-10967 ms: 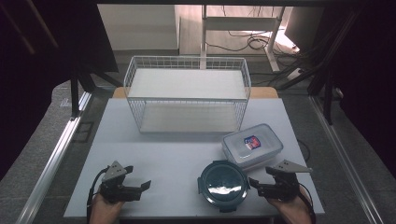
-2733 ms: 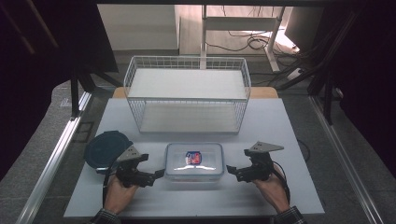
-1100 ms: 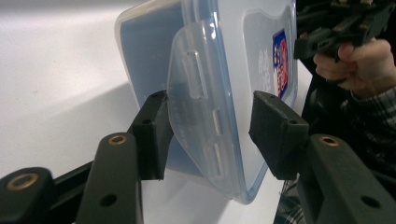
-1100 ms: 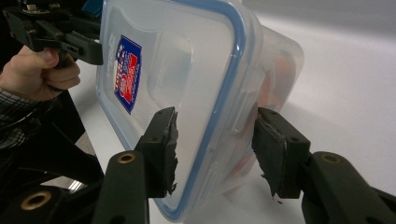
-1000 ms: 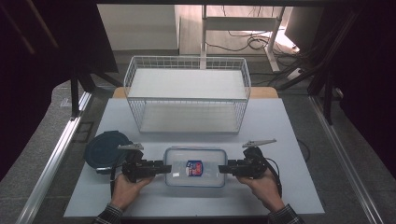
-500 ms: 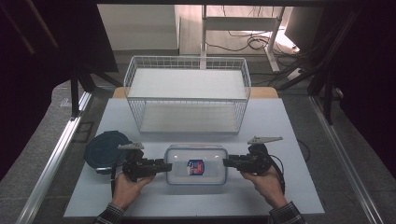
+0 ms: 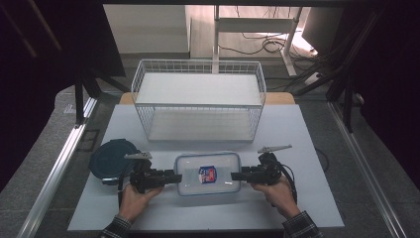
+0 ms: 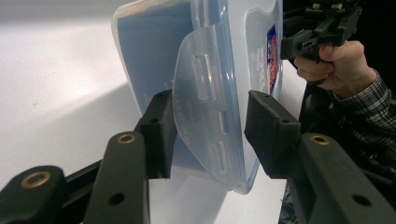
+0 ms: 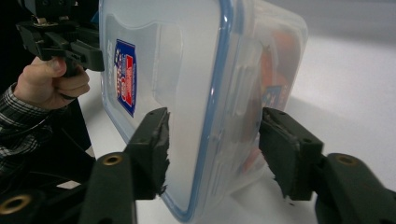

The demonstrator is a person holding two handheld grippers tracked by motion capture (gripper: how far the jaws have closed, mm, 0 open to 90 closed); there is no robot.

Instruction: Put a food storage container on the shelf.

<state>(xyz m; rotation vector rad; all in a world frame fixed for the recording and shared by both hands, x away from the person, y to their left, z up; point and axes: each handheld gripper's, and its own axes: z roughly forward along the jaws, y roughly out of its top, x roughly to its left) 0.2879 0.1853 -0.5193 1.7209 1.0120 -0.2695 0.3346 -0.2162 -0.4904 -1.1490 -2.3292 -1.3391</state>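
A clear rectangular food container [image 7: 208,173] with a blue-rimmed lid and a red-and-blue label lies on the white table, near the front. My left gripper [image 7: 171,177] is at its left end and my right gripper [image 7: 236,175] at its right end. In the left gripper view, the open jaws of the left gripper [image 8: 212,135] straddle the container's latch flap [image 8: 201,93], with a gap on the lid side. In the right gripper view, the right gripper [image 9: 217,149] stands open around the other end of the container [image 9: 196,84], one jaw over the lid and one by the base.
A round dark-blue lidded bowl [image 7: 111,158] sits just left of my left hand. A white wire basket [image 7: 198,101] stands across the back of the table [image 7: 297,208]. Bare table lies to the right of the container and along the front edge.
The container was moved from the right to front centre and the round bowl to the left. Over the last second both grippers closed in on the container's two ends.
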